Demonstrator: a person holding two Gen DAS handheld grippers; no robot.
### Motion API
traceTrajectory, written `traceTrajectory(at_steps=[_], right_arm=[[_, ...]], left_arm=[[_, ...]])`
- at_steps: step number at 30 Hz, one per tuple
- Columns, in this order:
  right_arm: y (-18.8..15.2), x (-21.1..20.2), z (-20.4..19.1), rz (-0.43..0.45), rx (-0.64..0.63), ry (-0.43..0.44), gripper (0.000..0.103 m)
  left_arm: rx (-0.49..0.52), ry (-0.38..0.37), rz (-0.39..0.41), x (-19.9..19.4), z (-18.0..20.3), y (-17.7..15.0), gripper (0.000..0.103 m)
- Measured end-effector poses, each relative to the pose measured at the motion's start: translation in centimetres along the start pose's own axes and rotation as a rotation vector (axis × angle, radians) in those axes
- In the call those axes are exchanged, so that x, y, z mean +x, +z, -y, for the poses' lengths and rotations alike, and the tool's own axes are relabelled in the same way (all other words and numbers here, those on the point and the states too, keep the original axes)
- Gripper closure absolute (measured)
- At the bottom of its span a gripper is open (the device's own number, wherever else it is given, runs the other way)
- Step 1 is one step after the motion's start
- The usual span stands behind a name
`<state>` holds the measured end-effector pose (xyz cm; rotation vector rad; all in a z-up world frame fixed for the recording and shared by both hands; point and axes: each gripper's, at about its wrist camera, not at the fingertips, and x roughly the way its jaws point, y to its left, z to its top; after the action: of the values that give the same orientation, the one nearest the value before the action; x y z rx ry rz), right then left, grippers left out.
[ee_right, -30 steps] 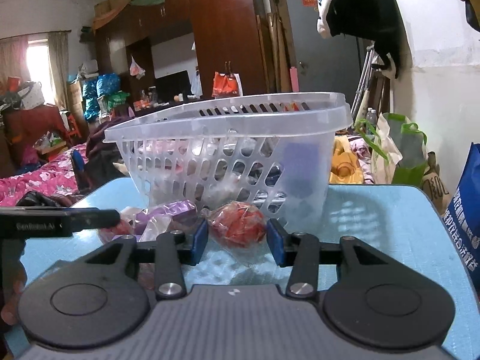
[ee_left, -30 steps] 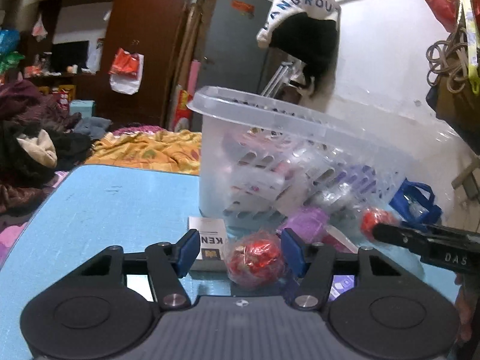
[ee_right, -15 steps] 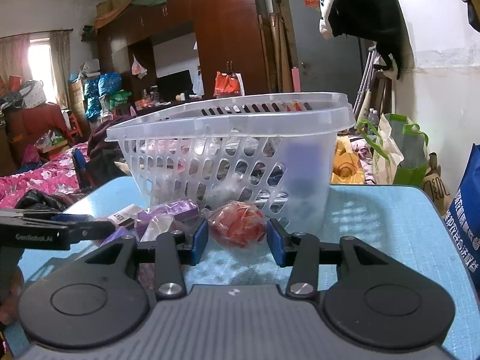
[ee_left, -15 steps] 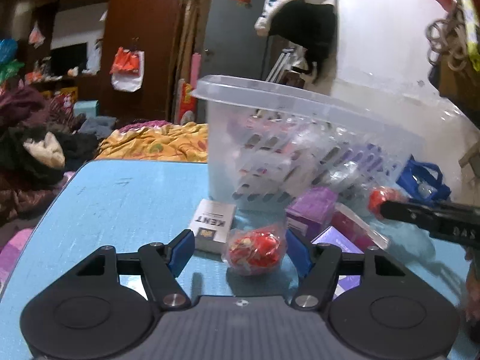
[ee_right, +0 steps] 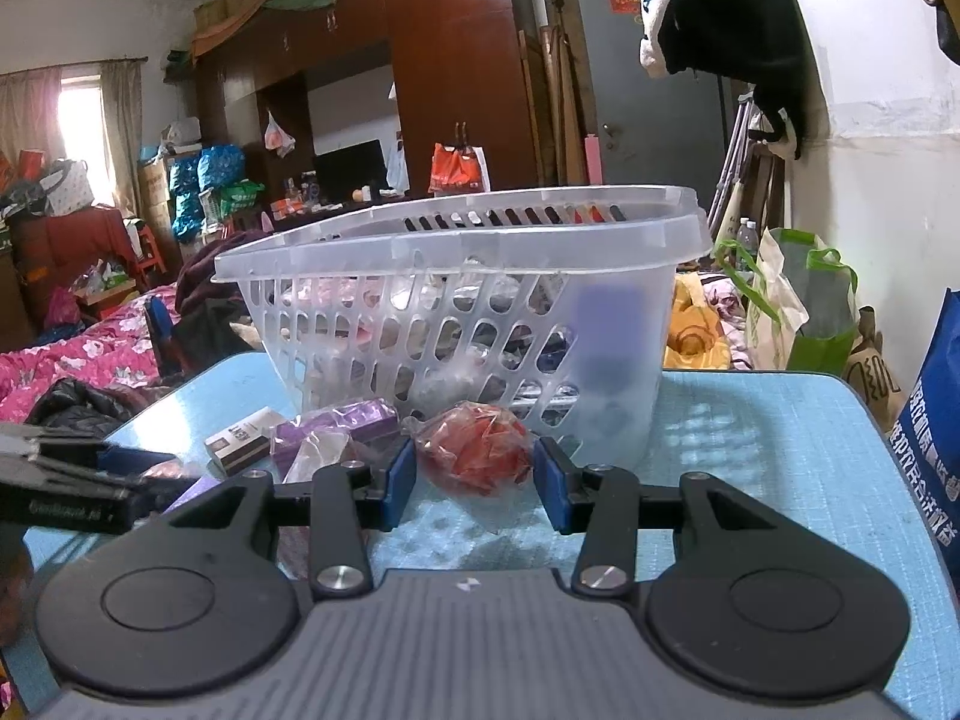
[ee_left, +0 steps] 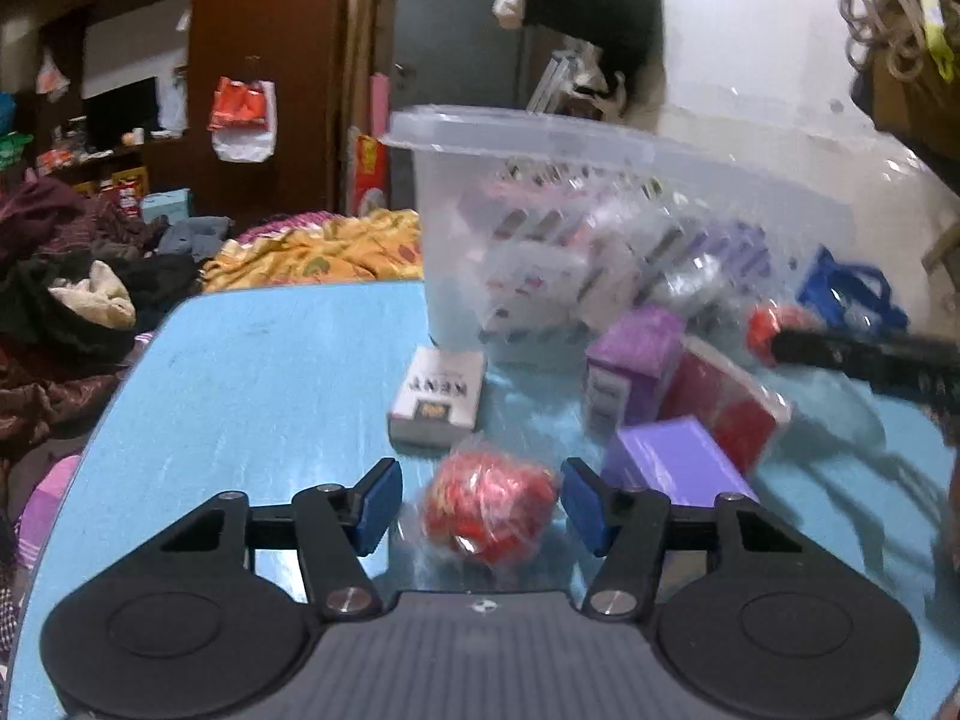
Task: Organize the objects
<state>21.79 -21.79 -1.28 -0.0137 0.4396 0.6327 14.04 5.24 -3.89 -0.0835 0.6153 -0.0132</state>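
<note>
A red ball in clear wrap point(ee_left: 489, 510) lies on the blue table point(ee_left: 240, 390) between the blue pads of my left gripper point(ee_left: 480, 504). Its jaws are closing; the right pad is at the wrap, and a gap shows on the left. My right gripper point(ee_right: 477, 483) is shut on a second red wrapped ball point(ee_right: 474, 456) in front of the clear slotted basket point(ee_right: 456, 240). In the left wrist view that gripper point(ee_left: 780, 345) reaches in from the right with its red ball point(ee_left: 765, 324) at the tip, beside the basket point(ee_left: 540, 144).
A white Kent pack point(ee_left: 438, 396), two purple boxes point(ee_left: 636, 360) point(ee_left: 678, 462) and a red box point(ee_left: 726, 402) lie by the basket's foot. The basket holds several packets. A blue bag point(ee_right: 936, 450) stands at the table's right edge. Beds and clothes surround the table.
The left gripper's jaws widened, then narrowed around the red ball, and its view tipped down, showing more of the Kent pack and boxes. The right gripper kept still with its ball.
</note>
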Motion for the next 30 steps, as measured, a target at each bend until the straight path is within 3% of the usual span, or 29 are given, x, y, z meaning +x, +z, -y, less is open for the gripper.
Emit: traceTrajectory(at_steps=[2, 4, 9, 17, 23, 27, 30], right_arm=[[0.0, 0.2, -0.1, -0.008, -0.002, 0.003, 0.056], [-0.1, 0.1, -0.2, 0.0, -0.007, 0.0, 0.056], [-0.1, -0.1, -0.1, 0.002, -0.002, 0.003, 0.056], [-0.1, -0.2, -0.2, 0.012, -0.006, -0.001, 0.056], [-0.5, -2.3, -0.6, 0.094, -0.021, -0.001, 0.056], [0.0, -4.6, -1.0, 0.161, -0.007, 0.029, 0.056], [2.7, -6.0, -2.1, 0.232, -0.051, 0.011, 0.056]], left_arm=[[0.013, -0.006, -0.005, 0.0, 0.1, -0.1, 0.041], [0.019, 0.001, 0.005, -0.1, 0.3, 0.0, 0.05], [0.006, -0.021, 0.068, -1.0, -0.1, -0.3, 0.05], [-0.033, -0.077, 0.087, -1.5, -0.9, -0.2, 0.05], [-0.086, -0.155, 0.162, -3.0, -1.2, 0.3, 0.05], [-0.14, -0.258, 0.227, -4.6, -1.1, 3.2, 0.05], [-0.148, -0.289, 0.26, -5.1, -0.1, 7.7, 0.05]])
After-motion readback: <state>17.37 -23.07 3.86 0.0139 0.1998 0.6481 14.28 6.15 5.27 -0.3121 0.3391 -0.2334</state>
